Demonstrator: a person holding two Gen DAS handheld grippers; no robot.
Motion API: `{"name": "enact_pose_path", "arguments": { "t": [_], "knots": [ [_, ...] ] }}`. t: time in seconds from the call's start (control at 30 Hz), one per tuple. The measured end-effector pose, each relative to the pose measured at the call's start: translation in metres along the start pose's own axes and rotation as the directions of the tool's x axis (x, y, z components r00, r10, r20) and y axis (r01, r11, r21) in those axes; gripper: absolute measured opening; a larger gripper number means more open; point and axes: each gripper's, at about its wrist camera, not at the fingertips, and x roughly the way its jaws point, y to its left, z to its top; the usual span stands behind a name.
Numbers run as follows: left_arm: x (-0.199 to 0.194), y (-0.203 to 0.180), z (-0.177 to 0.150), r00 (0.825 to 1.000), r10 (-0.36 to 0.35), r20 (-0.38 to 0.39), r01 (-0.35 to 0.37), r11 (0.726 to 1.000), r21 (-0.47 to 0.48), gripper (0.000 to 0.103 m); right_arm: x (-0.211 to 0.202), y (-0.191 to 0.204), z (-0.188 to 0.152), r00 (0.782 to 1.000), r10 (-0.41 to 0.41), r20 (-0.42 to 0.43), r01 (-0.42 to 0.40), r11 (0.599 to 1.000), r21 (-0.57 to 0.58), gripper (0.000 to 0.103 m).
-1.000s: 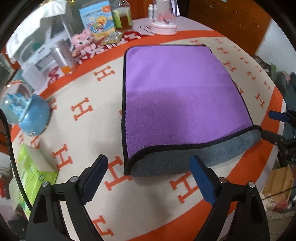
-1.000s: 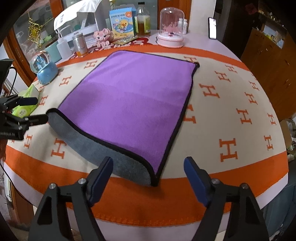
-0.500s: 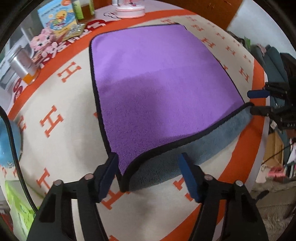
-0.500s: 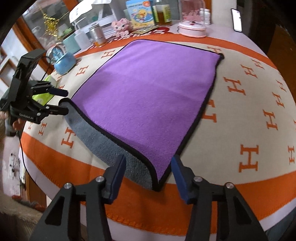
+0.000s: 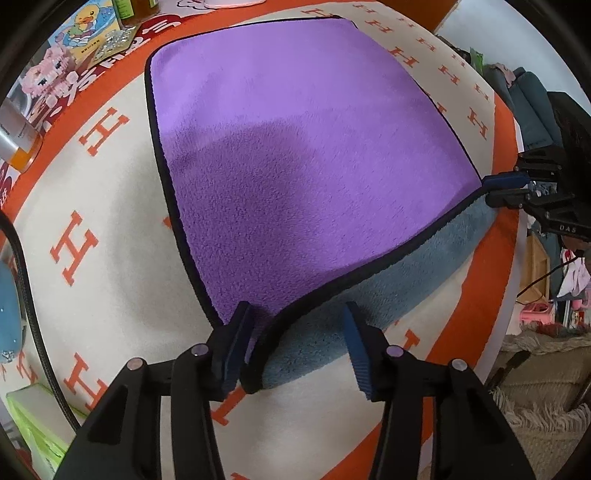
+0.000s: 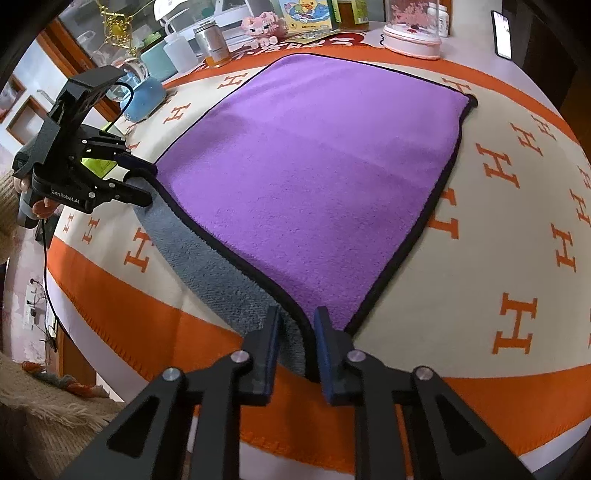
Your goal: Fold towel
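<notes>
Towel [image 6: 325, 162] lies on the tablecloth [image 6: 517, 236], bottles [image 6: 210, 42] behind.

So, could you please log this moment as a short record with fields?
towel: purple towel, folded once, grey underside showing along the near edge
surface: cream and orange tablecloth
left gripper: jaws open around the near left corner
right gripper: jaws narrowed around the near right corner, contact unclear
stage: second fold not yet begun

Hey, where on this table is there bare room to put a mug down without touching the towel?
Free: the cream H-patterned tablecloth right of the purple towel, out to the orange border. Also a cream strip on the towel's left, toward the blue snow globe. Crowded: the far edge, with the pink-based glass dome, silver tin and duck picture book.
</notes>
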Motion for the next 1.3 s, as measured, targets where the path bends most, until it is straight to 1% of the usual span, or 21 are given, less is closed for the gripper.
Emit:
{"name": "enact_pose_path", "arguments": {
  "t": [0.1,0.17,0.23,0.27,0.3,0.33,0.43,0.53,0.7,0.77,0.83,0.93,1.0,1.07,1.1,1.17,1.23,1.27,1.3],
  "knots": [
    [0.0,0.004,0.001,1.0,-0.003,-0.013,0.003,1.0,0.006,0.044,-0.003,0.0,-0.002,1.0,0.003,0.003,-0.003,1.0,-0.003,0.012],
    [0.0,0.003,0.003,1.0,-0.001,-0.019,0.001,1.0,0.011,0.04,-0.003,0.001,-0.002,1.0,0.003,0.005,-0.003,1.0,-0.004,0.01],
    [0.0,0.004,0.003,1.0,0.004,-0.024,-0.004,1.0,0.018,0.03,-0.004,0.001,-0.002,1.0,0.003,0.007,-0.003,1.0,-0.004,0.008],
    [0.0,0.004,0.004,1.0,0.008,-0.028,-0.008,1.0,0.022,0.026,-0.004,0.002,-0.002,1.0,0.002,0.008,-0.002,1.0,-0.004,0.007],
    [-0.001,0.003,0.004,0.999,0.012,-0.031,-0.011,1.0,0.028,0.021,-0.005,0.003,-0.002,1.0,-0.001,0.01,0.001,1.0,-0.004,0.007],
    [-0.001,0.003,0.003,0.999,0.014,-0.033,-0.013,0.999,0.032,0.017,-0.005,0.004,-0.001,1.0,-0.005,0.011,0.005,1.0,-0.004,0.007],
    [-0.002,-0.004,-0.001,0.999,0.026,-0.027,-0.025,0.999,0.04,0.011,-0.008,0.005,-0.002,1.0,-0.015,0.016,0.015,1.0,-0.004,0.006],
    [-0.005,-0.006,-0.002,0.999,0.049,-0.021,-0.048,0.998,0.037,0.007,-0.01,0.008,-0.003,0.999,-0.028,0.02,0.028,1.0,-0.003,0.005],
    [-0.019,-0.015,0.0,0.993,0.114,0.012,-0.114,0.993,0.03,0.006,-0.016,0.013,-0.001,0.996,-0.074,0.041,0.073,0.997,0.012,0.005],
    [-0.027,-0.016,0.003,0.989,0.146,0.03,-0.147,0.989,0.026,0.006,-0.022,0.014,0.004,0.992,-0.107,0.06,0.106,0.994,0.024,0.005],
    [-0.037,-0.018,0.009,0.981,0.188,0.054,-0.19,0.982,0.023,0.006,-0.029,0.014,0.01,0.987,-0.14,0.083,0.137,0.99,0.04,0.005],
    [-0.054,-0.026,0.021,0.959,0.262,0.105,-0.266,0.964,0.026,0.006,-0.04,0.015,0.023,0.973,-0.199,0.115,0.194,0.98,0.055,0.005],
    [-0.065,-0.03,0.033,0.937,0.319,0.143,-0.325,0.945,0.026,0.006,-0.048,0.014,0.034,0.959,-0.245,0.141,0.238,0.969,0.065,0.005],
    [-0.074,-0.032,0.049,0.911,0.374,0.173,-0.382,0.924,0.015,0.006,-0.055,0.01,0.048,0.942,-0.294,0.161,0.283,0.955,0.088,0.005],
    [-0.078,-0.032,0.059,0.897,0.401,0.184,-0.409,0.913,0.002,0.006,-0.057,0.007,0.054,0.936,-0.308,0.169,0.295,0.95,0.1,0.005],
    [-0.083,-0.027,0.077,0.877,0.439,0.194,-0.442,0.897,-0.032,0.006,-0.063,-0.002,0.069,0.923,-0.338,0.183,0.317,0.939,0.131,0.005],
    [-0.086,-0.014,0.097,0.855,0.48,0.199,-0.474,0.877,-0.077,0.006,-0.066,-0.012,0.087,0.911,-0.362,0.199,0.334,0.929,0.16,0.005],
    [-0.086,-0.01,0.106,0.847,0.494,0.199,-0.485,0.869,-0.094,0.006,-0.068,-0.018,0.1,0.903,-0.374,0.211,0.342,0.924,0.173,0.005],
    [-0.086,-0.004,0.118,0.834,0.514,0.201,-0.5,0.858,-0.118,0.006,-0.068,-0.021,0.107,0.898,-0.383,0.218,0.35,0.92,0.178,0.005]
  ]
}}
